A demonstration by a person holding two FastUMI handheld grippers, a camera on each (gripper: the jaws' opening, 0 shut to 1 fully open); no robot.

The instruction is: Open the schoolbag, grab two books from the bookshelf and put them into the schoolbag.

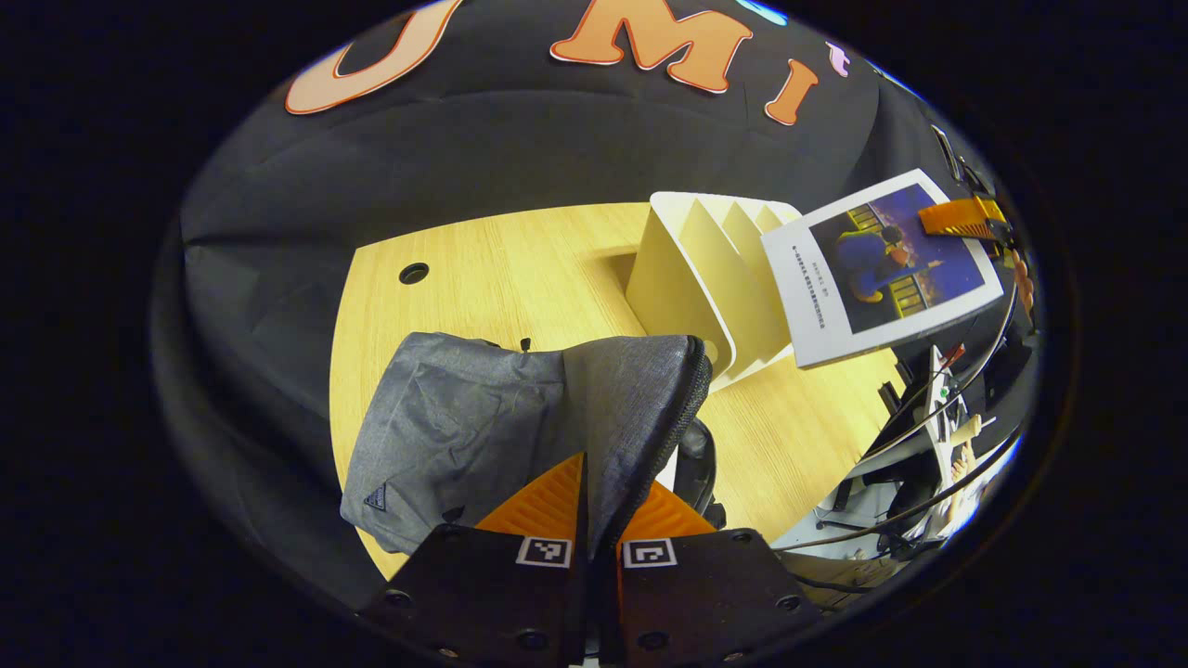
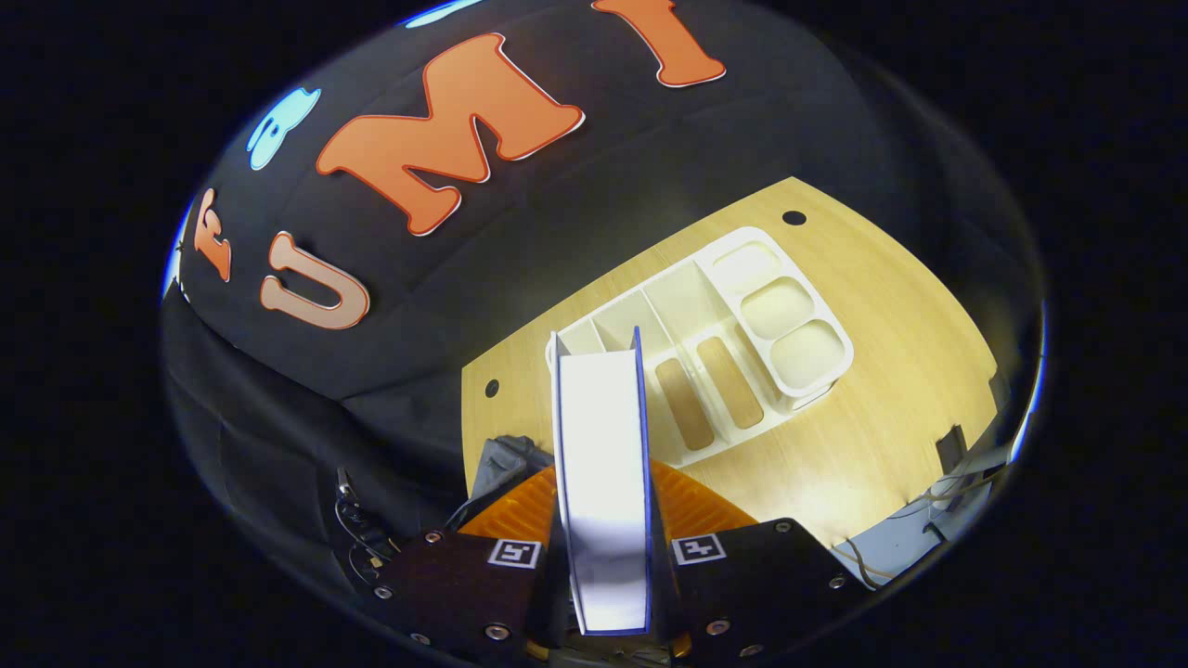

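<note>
On the wooden table (image 1: 520,269), the grey schoolbag (image 1: 464,427) is seen lying in front of the white bookshelf (image 1: 705,278), and its zippered flap (image 1: 640,408) is pinched and held up between the closed fingers of the left gripper (image 1: 594,520). Above and to the side of the bookshelf, a book (image 1: 882,269) is gripped by the right gripper (image 1: 965,218); in the right gripper view that book (image 2: 603,482) is clamped edge-on between both fingers (image 2: 529,501), with the bookshelf (image 2: 724,343) below it on the table (image 2: 891,371).
</note>
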